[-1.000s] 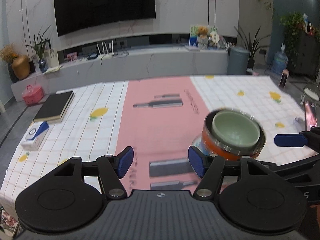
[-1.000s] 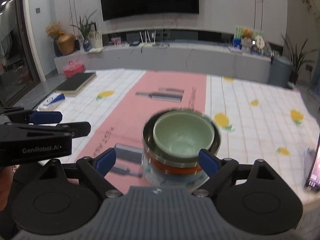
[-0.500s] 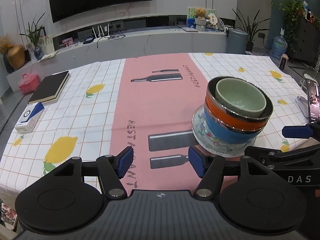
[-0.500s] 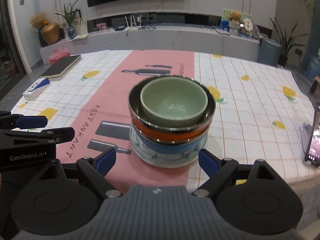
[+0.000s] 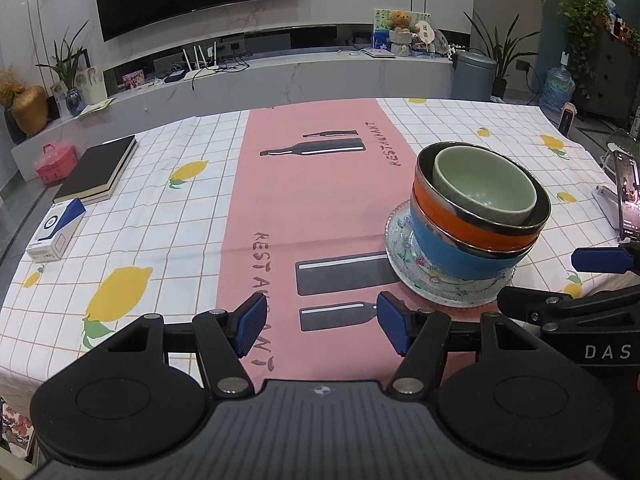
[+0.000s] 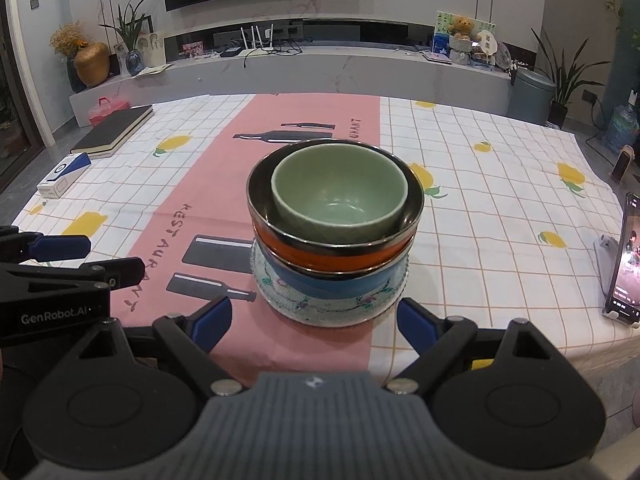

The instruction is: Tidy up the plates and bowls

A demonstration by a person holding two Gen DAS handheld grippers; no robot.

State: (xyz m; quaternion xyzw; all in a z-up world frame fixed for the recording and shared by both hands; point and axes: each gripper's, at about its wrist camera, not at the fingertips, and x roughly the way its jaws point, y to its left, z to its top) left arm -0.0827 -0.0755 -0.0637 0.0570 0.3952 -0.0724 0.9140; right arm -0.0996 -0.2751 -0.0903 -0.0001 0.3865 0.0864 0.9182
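A stack stands on the pink strip of the tablecloth: a green bowl [image 6: 338, 192] sits inside an orange bowl [image 6: 334, 254], which sits in a blue bowl [image 6: 332, 282] on a patterned glass plate [image 6: 328, 310]. The stack also shows in the left wrist view [image 5: 480, 216], to the right. My right gripper [image 6: 314, 322] is open and empty, just in front of the plate, its fingers apart from it. My left gripper [image 5: 322, 328] is open and empty, left of the stack over the pink strip.
A black notebook [image 5: 98, 170] and a small blue-and-white box [image 5: 56, 232] lie at the table's left. A phone on a stand [image 6: 626, 260] is at the right edge. The table's front edge runs close below both grippers.
Both grippers have pulled back toward the table's front edge and risen. The stack now looks farther off and stands still on the table. Both grippers stayed open.
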